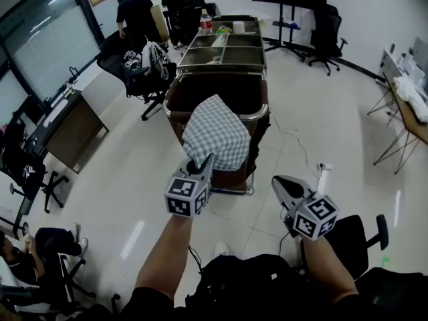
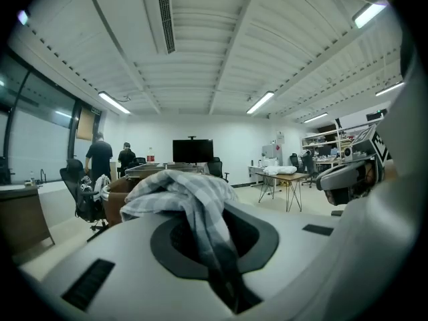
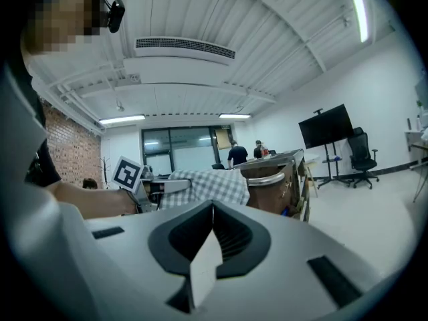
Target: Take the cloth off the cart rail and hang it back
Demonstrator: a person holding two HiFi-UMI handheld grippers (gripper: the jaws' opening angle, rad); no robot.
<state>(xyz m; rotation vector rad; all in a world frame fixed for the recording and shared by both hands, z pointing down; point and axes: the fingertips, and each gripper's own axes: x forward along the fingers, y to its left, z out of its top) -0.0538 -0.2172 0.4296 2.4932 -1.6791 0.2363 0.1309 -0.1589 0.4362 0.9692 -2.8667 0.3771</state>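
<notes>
Cloth, checked: hanging bunched from the left gripper, whose jaws are clenching one corner, just beside the cart rail; right gripper, pinched shut and empty, is best taking a second corner so it drapes evenly.

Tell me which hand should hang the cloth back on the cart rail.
Left, I'd say: the left claw is shut on the cloth near the rail; the right claw is shut, empty, off to the side.
</notes>
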